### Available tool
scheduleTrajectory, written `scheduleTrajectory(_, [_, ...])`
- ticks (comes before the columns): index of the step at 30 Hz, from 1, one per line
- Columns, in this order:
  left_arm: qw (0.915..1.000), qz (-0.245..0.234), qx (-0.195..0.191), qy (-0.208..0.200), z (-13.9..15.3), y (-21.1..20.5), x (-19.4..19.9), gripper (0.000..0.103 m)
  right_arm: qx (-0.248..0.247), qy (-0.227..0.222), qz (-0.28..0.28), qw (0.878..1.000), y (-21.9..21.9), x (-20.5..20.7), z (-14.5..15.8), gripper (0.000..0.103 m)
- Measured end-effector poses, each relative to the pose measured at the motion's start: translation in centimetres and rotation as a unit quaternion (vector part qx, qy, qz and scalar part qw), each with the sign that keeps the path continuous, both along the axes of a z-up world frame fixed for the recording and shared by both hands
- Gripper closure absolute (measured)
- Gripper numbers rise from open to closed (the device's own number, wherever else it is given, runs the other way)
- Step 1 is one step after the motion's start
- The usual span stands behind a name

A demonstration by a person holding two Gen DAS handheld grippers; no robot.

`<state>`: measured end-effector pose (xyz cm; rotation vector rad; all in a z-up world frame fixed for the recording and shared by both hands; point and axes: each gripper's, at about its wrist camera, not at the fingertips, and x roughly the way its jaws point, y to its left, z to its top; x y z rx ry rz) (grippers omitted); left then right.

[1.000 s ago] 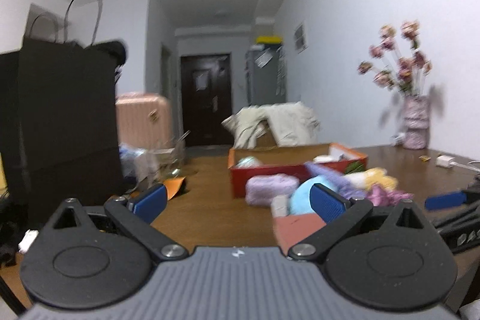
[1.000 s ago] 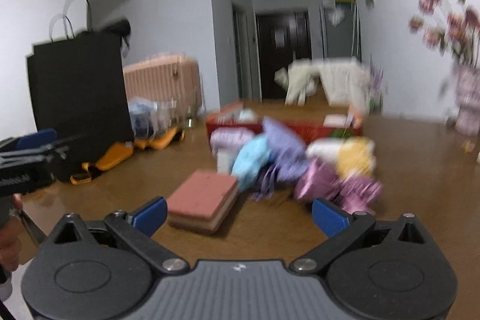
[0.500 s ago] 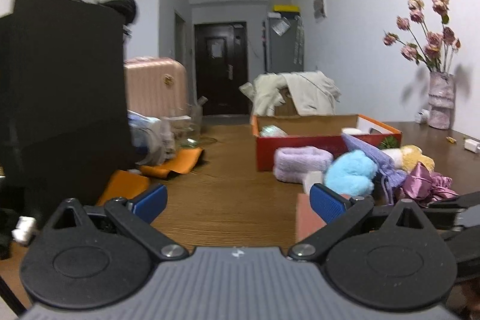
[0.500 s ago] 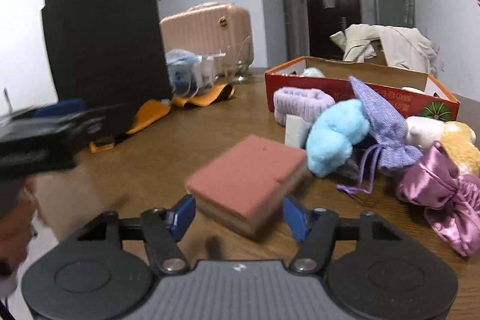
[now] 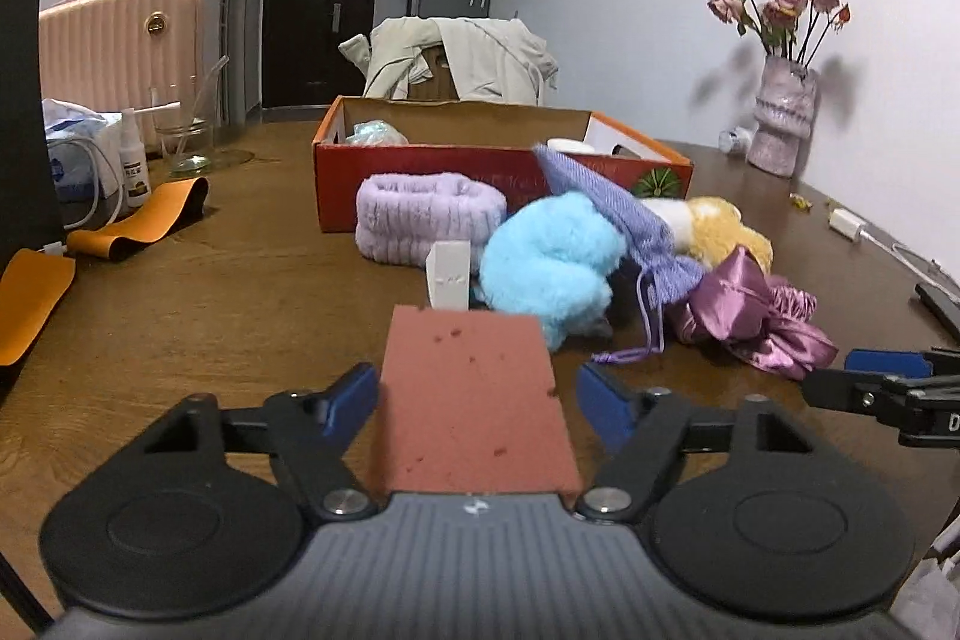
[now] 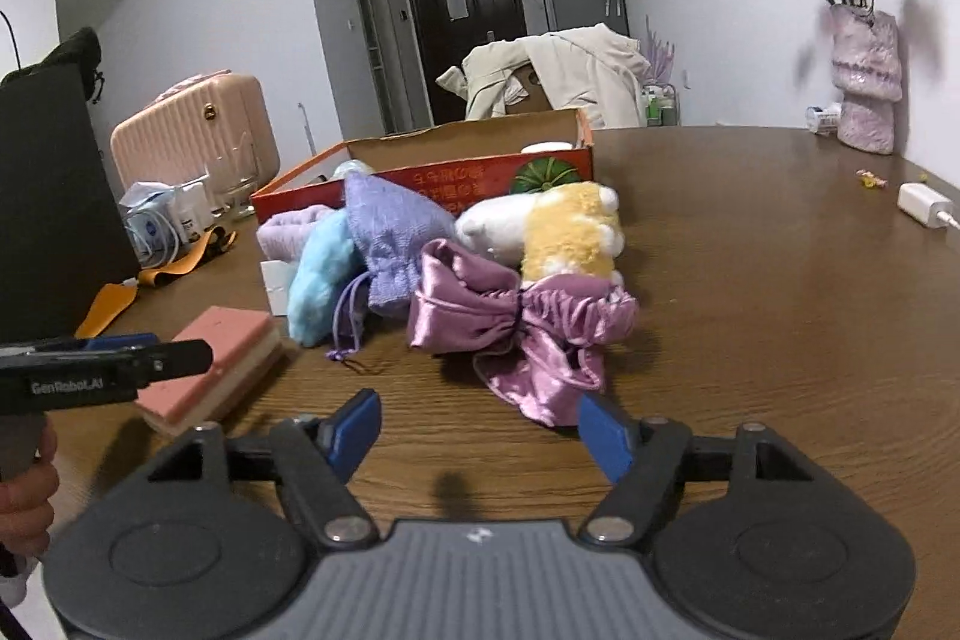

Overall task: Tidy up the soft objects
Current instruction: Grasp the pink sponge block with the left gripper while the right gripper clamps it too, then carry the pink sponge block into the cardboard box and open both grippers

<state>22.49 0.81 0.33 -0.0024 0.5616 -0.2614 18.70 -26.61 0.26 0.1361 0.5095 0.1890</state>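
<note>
The left gripper [image 5: 477, 400] is now straddling the pink sponge [image 5: 474, 400] on the wooden table [image 5: 240, 292], its jaws standing open with a blue pad at either side and a gap showing on the right; half a second earlier that gripper was facing bare wood with the sponge off to its right. The right gripper [image 6: 477, 427], which was framing the same sponge a moment ago, is now hovering open and empty before the purple satin bow [image 6: 528, 328]. The red box [image 5: 480, 160] is waiting just behind the heap of soft things, already holding a couple of items. The sponge appears to be passing to the left hand's care, freeing the right for the bow.
</note>
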Motion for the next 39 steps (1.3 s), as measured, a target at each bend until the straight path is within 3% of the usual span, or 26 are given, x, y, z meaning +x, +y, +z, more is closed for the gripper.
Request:
scheduleTrajectory(7, [0.9999,-0.008,0.008,-0.006,-0.3,-1.1,-2.6,0.039,0.006,-0.007,0.037,0.999,1.5,0.6,0.1,0.030])
scheduleTrajectory(11, [0.9964,-0.084,-0.003,-0.009,-0.3,-2.9,-4.5,0.045,0.007,-0.020,0.060,0.998,2.2,0.5,0.8,0.030])
scheduleTrajectory(15, [0.9901,-0.133,0.024,-0.039,-0.4,-3.9,-6.2,0.038,0.018,-0.023,0.087,0.996,2.6,0.6,1.1,0.030])
scheduleTrajectory(18, [0.9923,-0.114,0.023,-0.041,-0.1,-2.7,-6.7,0.030,0.027,-0.010,0.103,0.994,2.9,1.5,0.7,0.031])
scheduleTrajectory(21, [0.9934,-0.103,0.013,-0.049,0.8,-1.1,-7.6,0.032,0.051,0.000,0.123,0.991,3.0,2.7,0.5,0.042])
scheduleTrajectory(22, [0.9934,-0.102,0.008,-0.051,1.1,-0.8,-7.9,0.035,0.057,0.003,0.131,0.990,3.1,3.2,0.4,0.049])
scheduleTrajectory(24, [0.9930,-0.112,-0.011,-0.036,1.4,-0.3,-8.3,0.056,0.063,0.010,0.141,0.988,3.5,3.9,0.2,0.058])
scheduleTrajectory(26, [0.9912,-0.129,-0.029,-0.004,1.1,-0.3,-8.3,0.064,0.067,0.017,0.148,0.987,3.9,4.4,-0.2,0.065])
scheduleTrajectory(28, [0.9900,-0.137,-0.029,0.015,0.7,-0.7,-8.6,0.074,0.078,0.022,0.148,0.986,4.0,4.3,-0.5,0.066])
scheduleTrajectory(33, [0.9903,-0.119,-0.063,0.036,-0.2,-0.5,-7.7,0.075,0.078,0.024,0.124,0.989,3.3,2.5,-0.6,0.066])
scheduleTrajectory(39, [0.9878,-0.027,-0.141,0.061,-0.7,2.1,-4.2,0.075,0.072,0.030,0.123,0.989,3.1,-1.1,-0.2,0.063])
